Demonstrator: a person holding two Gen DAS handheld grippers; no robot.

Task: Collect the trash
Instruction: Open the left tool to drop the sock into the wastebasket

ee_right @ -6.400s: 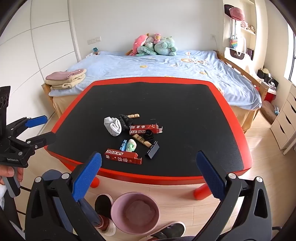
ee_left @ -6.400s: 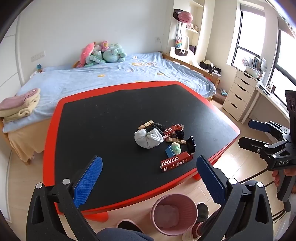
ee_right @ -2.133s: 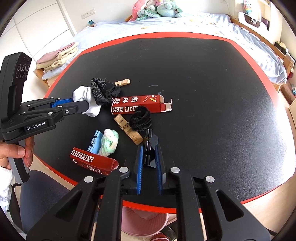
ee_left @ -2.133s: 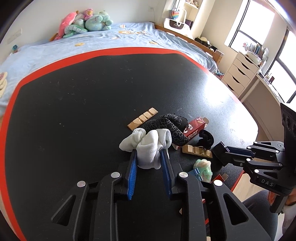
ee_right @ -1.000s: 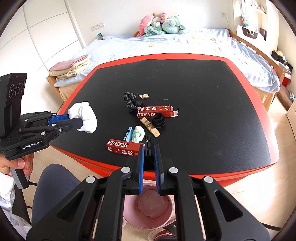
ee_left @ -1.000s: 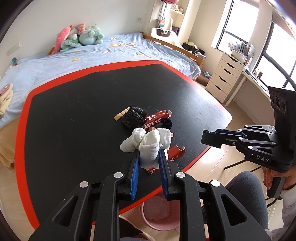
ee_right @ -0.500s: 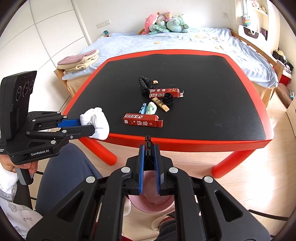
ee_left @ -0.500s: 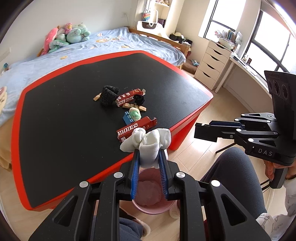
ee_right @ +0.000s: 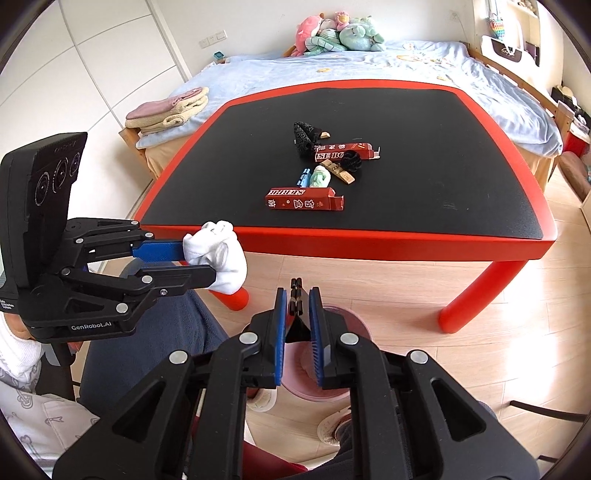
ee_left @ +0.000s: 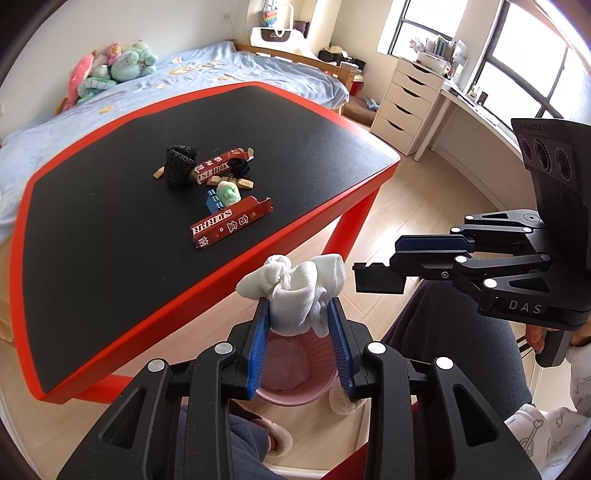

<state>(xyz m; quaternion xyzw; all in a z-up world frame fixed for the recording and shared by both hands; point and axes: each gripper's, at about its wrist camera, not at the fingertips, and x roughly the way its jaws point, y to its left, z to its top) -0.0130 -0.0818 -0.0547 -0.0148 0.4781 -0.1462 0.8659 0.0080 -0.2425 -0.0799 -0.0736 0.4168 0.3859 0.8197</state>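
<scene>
- Left gripper (ee_left: 298, 325): jaws clenched on a knotted white sock (ee_left: 295, 291), which bulges above the blue pads (ee_left: 257, 347). Sock hangs off the table, directly above the pink bin (ee_left: 291, 373) on the floor. From the right wrist view the same sock (ee_right: 218, 254) sits at 9 o'clock, just off the table's near red edge.
- Pink bin: pale crumpled contents inside; in the right wrist view its rim (ee_right: 334, 393) shows at 6 o'clock, mostly hidden by the fingers.
- Right gripper (ee_right: 297, 328): jaws clamped on a small black clip-like piece (ee_right: 295, 314), held over the bin. In the left wrist view this gripper (ee_left: 380, 273) is at 3 o'clock, the black piece (ee_left: 376, 277) sticking out past its tips.
- Table (ee_right: 369, 236), black top with red rim, 12 o'clock in the right wrist view. Trash left on it, left to right: black patterned cloth (ee_right: 304, 138); blue item (ee_right: 303, 177) touching a pale green-white bundle (ee_right: 320, 177); long red box (ee_right: 303, 198) nearest the near edge; second red box (ee_right: 341, 151) with a black scrunchie (ee_right: 352, 159) against it; wooden strip (ee_right: 338, 170) just below.
- Bed (ee_right: 332, 70) behind the table, plush toys (ee_right: 332, 33) at its head, folded towels (ee_right: 166, 110) at 10 o'clock.
</scene>
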